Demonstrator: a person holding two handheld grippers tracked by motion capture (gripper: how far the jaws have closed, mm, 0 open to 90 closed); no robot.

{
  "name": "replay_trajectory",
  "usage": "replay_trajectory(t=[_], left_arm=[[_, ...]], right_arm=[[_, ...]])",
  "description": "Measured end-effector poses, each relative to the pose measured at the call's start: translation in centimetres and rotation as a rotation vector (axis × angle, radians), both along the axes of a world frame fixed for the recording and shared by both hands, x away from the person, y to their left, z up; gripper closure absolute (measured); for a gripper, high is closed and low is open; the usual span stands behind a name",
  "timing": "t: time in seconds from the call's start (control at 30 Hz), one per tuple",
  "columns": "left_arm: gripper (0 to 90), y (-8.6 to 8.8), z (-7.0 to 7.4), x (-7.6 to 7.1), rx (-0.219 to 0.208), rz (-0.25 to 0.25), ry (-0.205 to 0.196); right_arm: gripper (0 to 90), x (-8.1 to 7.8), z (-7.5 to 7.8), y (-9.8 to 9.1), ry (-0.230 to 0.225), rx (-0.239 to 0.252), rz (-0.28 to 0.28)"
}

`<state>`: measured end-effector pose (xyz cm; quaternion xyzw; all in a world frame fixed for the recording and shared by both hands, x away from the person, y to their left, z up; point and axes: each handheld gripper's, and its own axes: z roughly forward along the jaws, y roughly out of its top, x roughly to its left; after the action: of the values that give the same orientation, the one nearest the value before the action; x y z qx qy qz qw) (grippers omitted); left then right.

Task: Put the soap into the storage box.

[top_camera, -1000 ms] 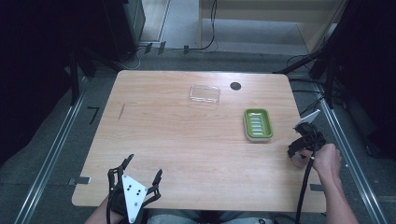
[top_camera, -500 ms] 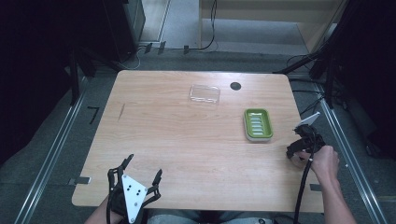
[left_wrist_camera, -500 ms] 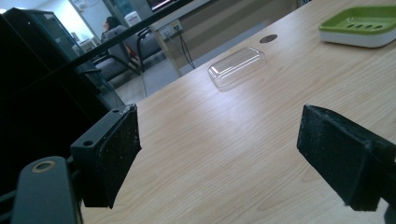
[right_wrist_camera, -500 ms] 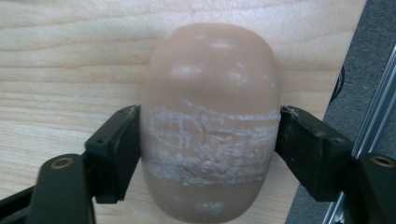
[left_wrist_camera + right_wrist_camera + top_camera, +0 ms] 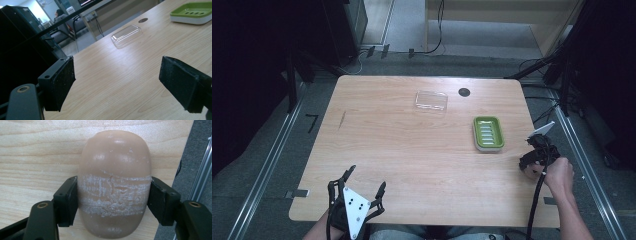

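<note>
A peach-coloured oval bar of soap (image 5: 115,157) lies on the wooden table near its right edge. My right gripper (image 5: 113,195) has just been closing its jaws and now presses both pads against the bar's whitish scuffed middle. From above, that gripper (image 5: 534,162) sits just right of and nearer than the green soap dish (image 5: 488,133). At the near left edge my left gripper (image 5: 367,177) rests with its jaws wide apart. The same left gripper (image 5: 120,82) has nothing between its pads but bare table.
A clear plastic lid (image 5: 431,101) lies at the far middle, beside a dark round hole (image 5: 464,92) in the tabletop. The lid (image 5: 126,35) and green dish (image 5: 192,12) lie ahead of the left jaws. Metal rails and cables run along the floor.
</note>
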<state>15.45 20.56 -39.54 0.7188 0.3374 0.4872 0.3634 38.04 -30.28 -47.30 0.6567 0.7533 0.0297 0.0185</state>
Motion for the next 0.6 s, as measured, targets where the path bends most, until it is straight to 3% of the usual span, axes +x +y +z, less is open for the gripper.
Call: replay_trajectory(t=[0.37,0.6], left_arm=[[13.9,0.0,0.0,0.0,-0.003,-0.001,-0.003],[14.0,0.0,0.0,0.0,-0.005,0.0,-0.002]], right_arm=[[33.5,0.1,0.1,-0.3,0.01,0.013,0.001],[33.4,0.2,1.0,-0.1,0.002,0.016,0.022]])
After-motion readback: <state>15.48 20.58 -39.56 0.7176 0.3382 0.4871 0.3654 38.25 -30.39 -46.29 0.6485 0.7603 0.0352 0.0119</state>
